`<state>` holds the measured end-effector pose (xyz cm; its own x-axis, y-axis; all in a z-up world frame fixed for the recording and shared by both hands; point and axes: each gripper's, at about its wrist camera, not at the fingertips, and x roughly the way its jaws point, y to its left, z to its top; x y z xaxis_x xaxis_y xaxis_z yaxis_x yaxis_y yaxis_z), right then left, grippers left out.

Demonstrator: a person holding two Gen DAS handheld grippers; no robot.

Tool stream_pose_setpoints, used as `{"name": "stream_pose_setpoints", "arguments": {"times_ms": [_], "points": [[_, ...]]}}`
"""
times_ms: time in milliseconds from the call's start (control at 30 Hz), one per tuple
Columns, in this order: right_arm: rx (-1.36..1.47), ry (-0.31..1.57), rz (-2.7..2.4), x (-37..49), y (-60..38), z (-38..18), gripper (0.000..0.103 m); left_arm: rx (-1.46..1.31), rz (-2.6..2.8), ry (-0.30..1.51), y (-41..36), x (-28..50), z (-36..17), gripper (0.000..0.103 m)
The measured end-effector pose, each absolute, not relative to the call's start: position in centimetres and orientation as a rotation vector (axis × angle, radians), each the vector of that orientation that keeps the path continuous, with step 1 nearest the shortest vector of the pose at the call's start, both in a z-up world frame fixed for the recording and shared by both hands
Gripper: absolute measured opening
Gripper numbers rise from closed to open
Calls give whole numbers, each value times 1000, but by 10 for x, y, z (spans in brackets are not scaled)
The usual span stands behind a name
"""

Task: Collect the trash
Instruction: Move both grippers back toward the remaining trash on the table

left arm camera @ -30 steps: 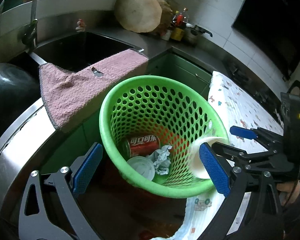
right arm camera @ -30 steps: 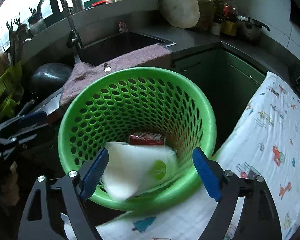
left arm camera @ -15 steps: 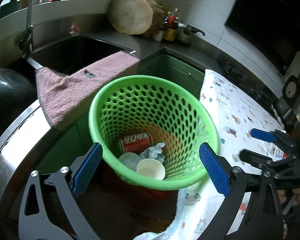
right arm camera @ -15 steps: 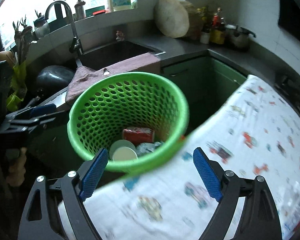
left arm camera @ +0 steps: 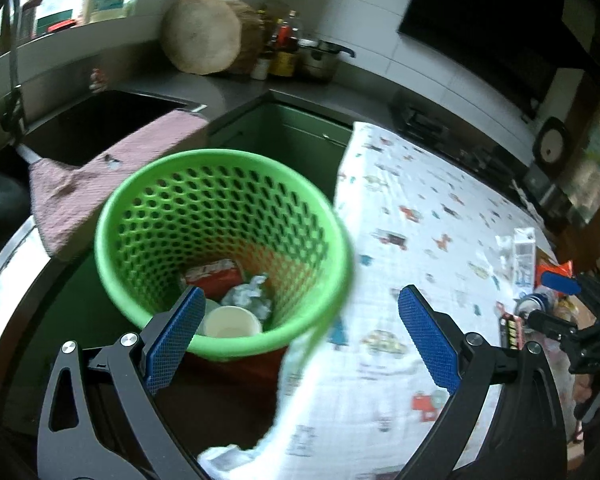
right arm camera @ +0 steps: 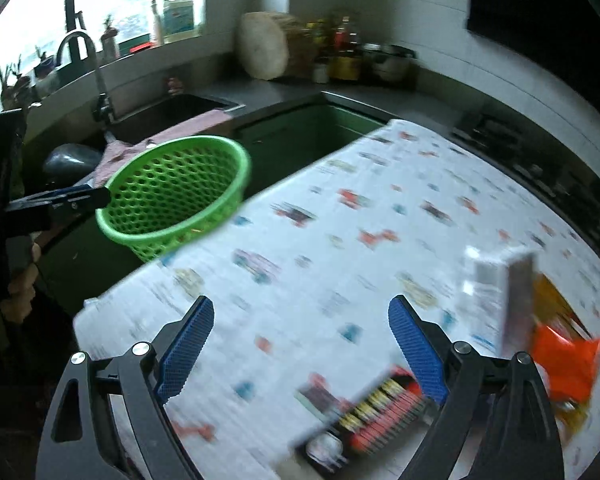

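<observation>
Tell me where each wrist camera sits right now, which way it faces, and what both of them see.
Left wrist: behind the left gripper, angled down into the green basket holding a cup and can; its open jaws show, right gripper at right edge.
Right wrist: behind the right gripper, jaws opening and empty, angled down over the tablecloth toward a carton and wrappers; left gripper and a hand at left.
Shared: basket, tablecloth, sink, carton.

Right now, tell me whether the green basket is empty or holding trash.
Holding trash. The green basket has a red can, crumpled paper and a paper cup at its bottom; it is far from full.
</observation>
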<state>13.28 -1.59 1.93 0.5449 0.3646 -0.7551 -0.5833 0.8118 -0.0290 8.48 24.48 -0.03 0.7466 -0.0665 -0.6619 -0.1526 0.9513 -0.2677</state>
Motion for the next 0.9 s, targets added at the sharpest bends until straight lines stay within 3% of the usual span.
{"name": "stream_pose_setpoints", "arguments": {"times_ms": [400, 900], "points": [[-330, 853, 517, 116, -128, 31, 86, -246, -63, 770, 162, 97, 3, 96], [-491, 844, 568, 86, -196, 41, 89, -126, -300, 871, 36, 100, -9, 96]]}}
